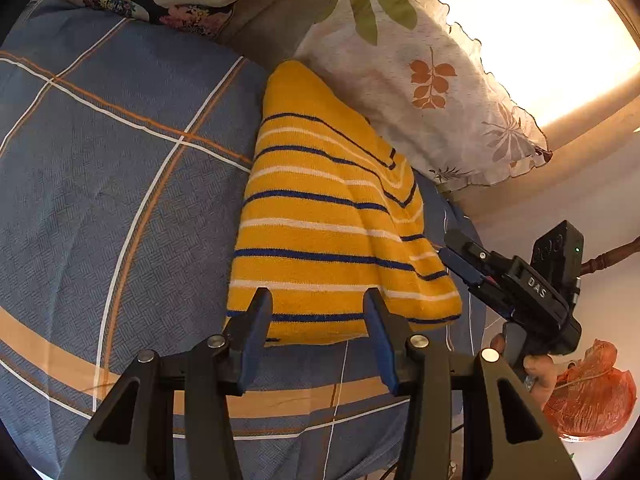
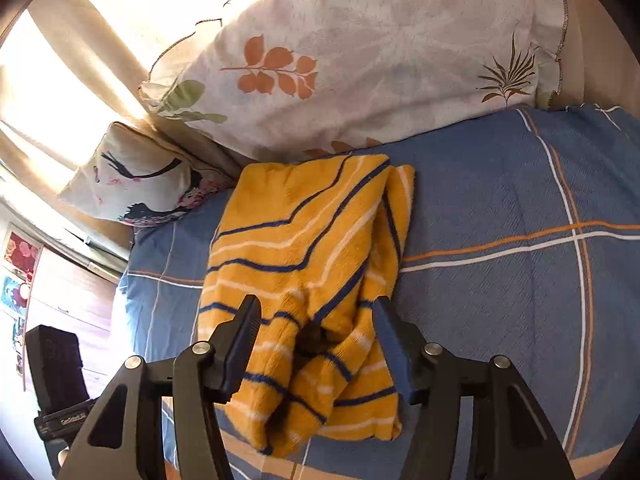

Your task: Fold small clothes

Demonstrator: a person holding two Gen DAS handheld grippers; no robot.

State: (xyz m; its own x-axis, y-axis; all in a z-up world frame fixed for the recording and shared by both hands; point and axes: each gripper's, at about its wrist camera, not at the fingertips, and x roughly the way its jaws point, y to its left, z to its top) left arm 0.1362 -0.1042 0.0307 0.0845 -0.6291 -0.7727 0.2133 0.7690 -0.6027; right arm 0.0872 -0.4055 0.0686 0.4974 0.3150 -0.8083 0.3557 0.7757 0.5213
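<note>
Right, the yellow striped sweater [image 1: 332, 216] lies folded on the blue plaid bedspread [image 1: 120, 184], its far end just beside the leaf-print pillow [image 1: 420, 92]. Left tool [image 1: 318, 320] hovers spread wide over the near hem — nothing between its blue fingers [image 1: 256, 332]. Right tool [image 2: 316, 332] is likewise released, poised above the rumpled end of the sweater (a dark opening shows in the folds there) — in the left view its closest finger sits right at the sweater's edge. A floral cushion [image 2: 136, 184] rests by the bed's far corner.
</note>
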